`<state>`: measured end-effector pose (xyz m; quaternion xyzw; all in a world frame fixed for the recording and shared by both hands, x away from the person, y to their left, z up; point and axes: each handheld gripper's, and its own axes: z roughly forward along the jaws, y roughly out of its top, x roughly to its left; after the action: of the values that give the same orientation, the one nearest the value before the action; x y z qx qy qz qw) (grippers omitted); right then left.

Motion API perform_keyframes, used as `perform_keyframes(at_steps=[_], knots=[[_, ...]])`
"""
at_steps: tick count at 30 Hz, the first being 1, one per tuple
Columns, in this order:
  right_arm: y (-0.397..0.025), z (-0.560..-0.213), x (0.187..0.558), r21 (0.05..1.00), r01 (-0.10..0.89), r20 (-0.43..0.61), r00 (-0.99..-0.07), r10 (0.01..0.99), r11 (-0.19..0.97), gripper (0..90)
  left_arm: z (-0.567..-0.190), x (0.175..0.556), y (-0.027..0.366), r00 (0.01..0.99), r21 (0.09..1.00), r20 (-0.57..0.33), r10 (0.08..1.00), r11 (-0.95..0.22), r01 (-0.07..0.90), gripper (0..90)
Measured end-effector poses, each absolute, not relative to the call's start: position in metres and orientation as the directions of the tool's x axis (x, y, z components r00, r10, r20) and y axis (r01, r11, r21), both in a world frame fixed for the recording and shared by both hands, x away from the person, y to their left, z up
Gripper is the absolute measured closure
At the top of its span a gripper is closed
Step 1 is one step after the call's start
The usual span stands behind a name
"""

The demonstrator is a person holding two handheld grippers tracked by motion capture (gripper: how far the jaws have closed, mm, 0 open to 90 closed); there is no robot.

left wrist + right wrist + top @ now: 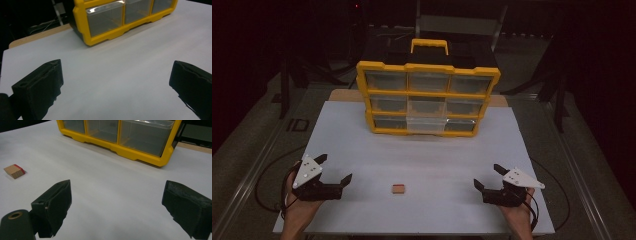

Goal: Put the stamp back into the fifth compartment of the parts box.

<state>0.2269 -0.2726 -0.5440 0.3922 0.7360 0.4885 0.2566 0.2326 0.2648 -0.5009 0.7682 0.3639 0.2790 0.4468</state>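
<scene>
A small wooden block (398,188) with a red face lies flat on the white table top (422,165), near the front and between the two hands. The same wooden block (14,171) appears at the left of the right gripper view. My left gripper (333,170) rests at the front left, open, with nothing between its jaws. At the front right my right gripper (488,176) is open and empty too. A yellow organiser (428,92) with clear drawers stands upright at the back; its bottom middle drawer (426,124) sticks out a little.
The organiser's front (110,22) rises ahead of the left gripper, and the organiser (120,137) stands ahead of the right one. A wooden board edge (37,36) shows under the white sheet. Dark floor and stands surround the table.
</scene>
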Motion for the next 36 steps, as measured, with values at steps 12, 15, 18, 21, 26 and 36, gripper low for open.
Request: perform_keyframes(at_steps=[12,15,18,21,26,36], knots=[[-0.276,-0.543,0.227,0.925,0.326,0.014,-0.543,0.84,0.196,8.9,-0.497,0.248,0.25,0.646,0.876,0.119,0.754,-0.386,0.289,0.0],[-0.276,-0.542,0.227,0.925,0.328,0.02,-0.543,0.839,0.191,8.9,-0.498,0.254,0.246,0.66,0.869,0.12,0.741,-0.399,0.291,0.0],[-0.276,-0.542,0.227,0.926,0.328,0.022,-0.542,0.84,0.188,8.8,-0.498,0.259,0.241,0.675,0.862,0.119,0.728,-0.414,0.294,0.0],[-0.276,-0.542,0.227,0.926,0.328,0.023,-0.542,0.84,0.186,8.9,-0.498,0.262,0.237,0.691,0.853,0.121,0.713,-0.431,0.296,0.0],[-0.277,-0.542,0.227,0.927,0.327,0.023,-0.54,0.841,0.185,8.8,-0.498,0.268,0.23,0.708,0.832,0.13,0.694,-0.465,0.302,0.0],[-0.276,-0.543,0.227,0.926,0.329,0.025,-0.541,0.841,0.184,8.9,-0.5,0.279,0.217,0.734,0.789,0.146,0.663,-0.526,0.318,0.0]])
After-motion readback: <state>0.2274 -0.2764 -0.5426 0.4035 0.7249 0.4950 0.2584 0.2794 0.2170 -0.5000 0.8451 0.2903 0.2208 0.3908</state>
